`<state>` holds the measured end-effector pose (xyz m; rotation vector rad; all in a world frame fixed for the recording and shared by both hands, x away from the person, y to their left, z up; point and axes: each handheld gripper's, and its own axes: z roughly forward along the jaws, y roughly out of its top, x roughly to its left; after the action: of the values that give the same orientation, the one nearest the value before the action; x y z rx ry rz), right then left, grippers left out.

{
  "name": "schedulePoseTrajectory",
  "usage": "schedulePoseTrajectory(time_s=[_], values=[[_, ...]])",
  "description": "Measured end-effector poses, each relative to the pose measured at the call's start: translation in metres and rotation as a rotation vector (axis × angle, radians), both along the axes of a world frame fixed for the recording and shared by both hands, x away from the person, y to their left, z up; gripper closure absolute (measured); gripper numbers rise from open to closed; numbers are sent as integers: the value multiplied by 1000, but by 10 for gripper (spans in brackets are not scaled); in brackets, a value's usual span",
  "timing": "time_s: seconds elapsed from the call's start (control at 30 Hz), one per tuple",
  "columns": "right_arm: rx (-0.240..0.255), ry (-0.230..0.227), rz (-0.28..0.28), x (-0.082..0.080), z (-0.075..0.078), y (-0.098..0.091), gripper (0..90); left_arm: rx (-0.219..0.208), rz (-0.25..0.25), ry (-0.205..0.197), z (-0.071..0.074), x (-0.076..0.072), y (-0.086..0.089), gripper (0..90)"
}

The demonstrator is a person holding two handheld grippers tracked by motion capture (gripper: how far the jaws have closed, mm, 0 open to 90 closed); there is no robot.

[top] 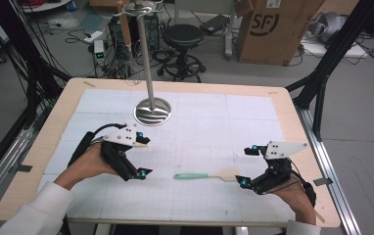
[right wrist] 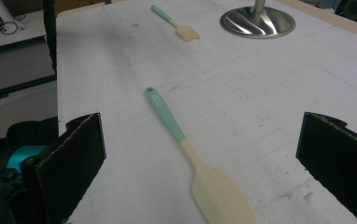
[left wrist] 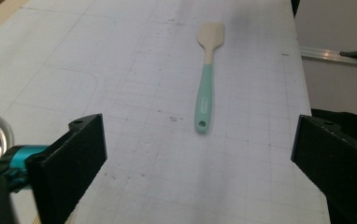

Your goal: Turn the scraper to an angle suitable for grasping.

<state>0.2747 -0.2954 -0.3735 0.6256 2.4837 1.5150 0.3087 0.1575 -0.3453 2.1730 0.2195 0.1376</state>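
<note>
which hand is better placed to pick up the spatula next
Probably right. The right gripper stands open right at the blade end of the spatula. The left gripper, also open, sits farther from its green handle.

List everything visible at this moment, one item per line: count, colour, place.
spatula: 1, teal handle and cream blade, flat on the mat between the grippers
brush: 1, teal handle and cream head, flat on the mat, seen in the right gripper view
stand: 1, silver round base and pole, far middle of the mat
mat: 1, white with grid, covering the table
table: 1, light wood
stool: 1, black, on the floor behind
cardboard box: 1, brown, floor behind
left gripper: 1, black, open, empty
right gripper: 1, black, open, around the spatula's blade end
</note>
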Motion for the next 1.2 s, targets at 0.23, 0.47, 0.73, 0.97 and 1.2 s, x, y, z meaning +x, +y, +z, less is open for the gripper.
schedulePoseTrajectory(time_s=[0.23,0.47,0.73,0.97,1.2], values=[[-12,0,-14,0,0,0,2,-30,45,-13,-1,-5,28,17],[-13,-3,-27,3,2,-3,1,-72,94,-11,-3,-6,53,17],[-64,30,1,12,4,5,1,-88,115,-1,-10,-7,74,17],[-108,30,48,23,14,14,2,-61,124,2,-20,-11,80,17],[-167,42,75,29,25,22,2,-82,103,-2,-21,-14,83,17]])
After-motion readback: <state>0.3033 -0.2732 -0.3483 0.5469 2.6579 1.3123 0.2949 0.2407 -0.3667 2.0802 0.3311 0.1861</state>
